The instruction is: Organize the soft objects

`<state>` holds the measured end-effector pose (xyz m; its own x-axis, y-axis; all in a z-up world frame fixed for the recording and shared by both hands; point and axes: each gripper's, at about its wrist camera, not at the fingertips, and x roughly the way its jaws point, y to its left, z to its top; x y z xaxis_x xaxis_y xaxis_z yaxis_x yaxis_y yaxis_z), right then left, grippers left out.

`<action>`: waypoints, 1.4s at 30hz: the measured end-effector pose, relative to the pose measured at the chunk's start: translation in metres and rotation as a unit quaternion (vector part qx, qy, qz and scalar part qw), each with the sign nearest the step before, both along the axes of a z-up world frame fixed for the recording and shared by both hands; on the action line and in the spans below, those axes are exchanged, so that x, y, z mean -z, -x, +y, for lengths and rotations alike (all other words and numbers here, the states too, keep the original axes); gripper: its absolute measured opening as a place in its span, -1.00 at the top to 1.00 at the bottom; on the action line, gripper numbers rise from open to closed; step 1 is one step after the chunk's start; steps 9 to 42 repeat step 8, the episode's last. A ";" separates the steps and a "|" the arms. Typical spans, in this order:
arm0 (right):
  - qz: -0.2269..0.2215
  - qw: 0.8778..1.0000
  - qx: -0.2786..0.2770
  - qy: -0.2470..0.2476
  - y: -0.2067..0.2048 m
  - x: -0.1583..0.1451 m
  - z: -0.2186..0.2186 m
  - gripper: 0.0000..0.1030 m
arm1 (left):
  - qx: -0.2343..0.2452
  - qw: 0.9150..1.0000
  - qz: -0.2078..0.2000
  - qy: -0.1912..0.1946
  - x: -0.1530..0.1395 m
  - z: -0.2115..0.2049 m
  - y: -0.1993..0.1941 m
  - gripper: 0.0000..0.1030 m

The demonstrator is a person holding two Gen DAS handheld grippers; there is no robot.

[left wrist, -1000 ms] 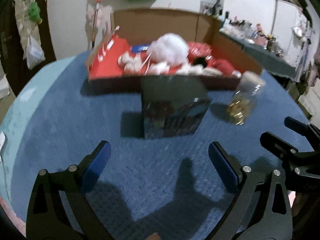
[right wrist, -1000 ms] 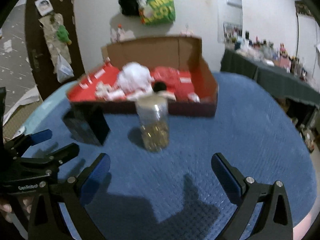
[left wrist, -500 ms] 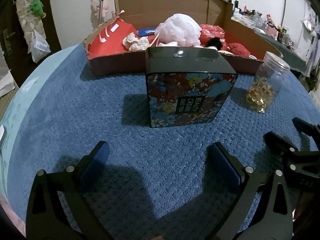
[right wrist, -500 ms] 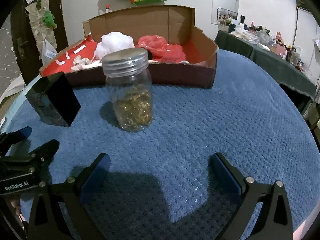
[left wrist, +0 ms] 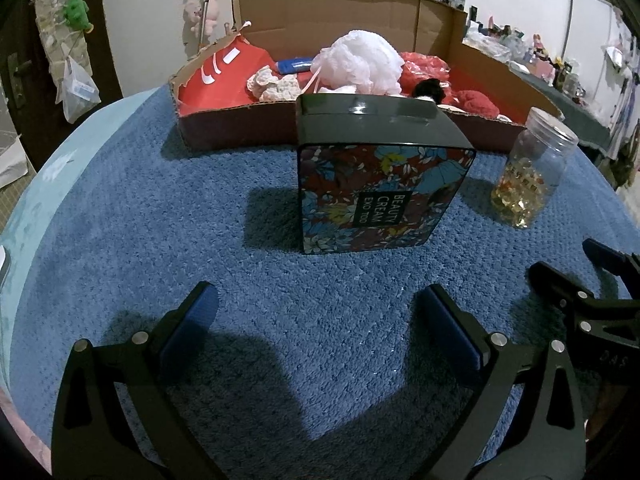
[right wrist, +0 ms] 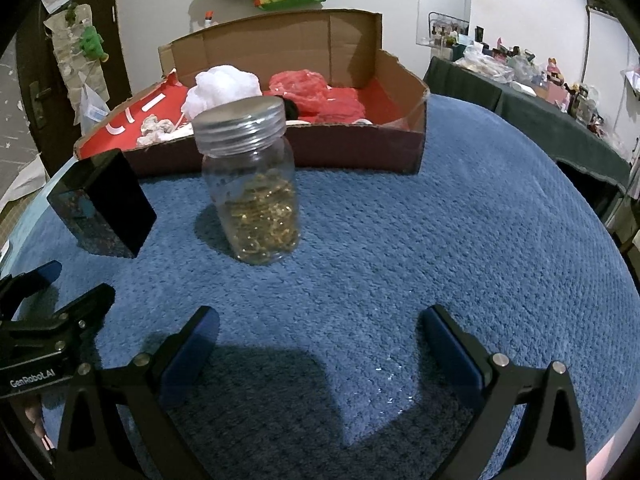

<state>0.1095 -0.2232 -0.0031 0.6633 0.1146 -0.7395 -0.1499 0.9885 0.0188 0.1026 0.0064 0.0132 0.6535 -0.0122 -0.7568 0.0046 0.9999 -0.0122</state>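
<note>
A cardboard box (left wrist: 224,128) (right wrist: 360,148) with a red lining stands at the back of the blue-covered table. Inside lie a white mesh pouf (left wrist: 360,62) (right wrist: 226,86), a cream crocheted piece (left wrist: 274,84), red crumpled fabric (right wrist: 312,90) and a dark pom-pom (left wrist: 428,90). My left gripper (left wrist: 320,320) is open, low over the cloth, facing a floral tin (left wrist: 380,188). My right gripper (right wrist: 318,336) is open, facing a clear jar (right wrist: 252,184) of gold bits. Neither holds anything.
The tin (right wrist: 104,208) and jar (left wrist: 532,176) stand upright on the blue cloth (right wrist: 440,240) in front of the box. A cluttered dark side table (right wrist: 540,92) is at the right. A door (left wrist: 52,60) with hanging bags is at the left.
Both grippers dropped lower and moved closer to the tin and jar, which now look larger. The earlier blur is gone. Both stayed open and empty.
</note>
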 end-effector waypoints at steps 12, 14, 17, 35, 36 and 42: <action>0.000 1.000 0.000 0.000 0.001 0.001 -0.001 -1.00 | 0.001 1.000 -0.001 0.004 0.000 0.001 0.000 -1.00; 0.000 1.000 0.000 0.000 0.001 0.001 -0.001 -1.00 | 0.001 1.000 -0.001 0.004 0.000 0.001 0.000 -1.00; 0.000 1.000 0.000 0.000 0.001 0.001 -0.001 -1.00 | 0.001 1.000 -0.001 0.004 0.000 0.001 0.000 -1.00; 0.000 1.000 0.000 0.000 0.001 0.001 -0.001 -1.00 | 0.001 1.000 -0.001 0.004 0.000 0.001 0.000 -1.00; 0.000 1.000 0.000 0.000 0.001 0.001 -0.001 -1.00 | 0.001 1.000 -0.001 0.004 0.000 0.001 0.000 -1.00; 0.000 1.000 0.000 0.000 0.001 0.001 -0.001 -1.00 | 0.001 1.000 -0.001 0.004 0.000 0.001 0.000 -1.00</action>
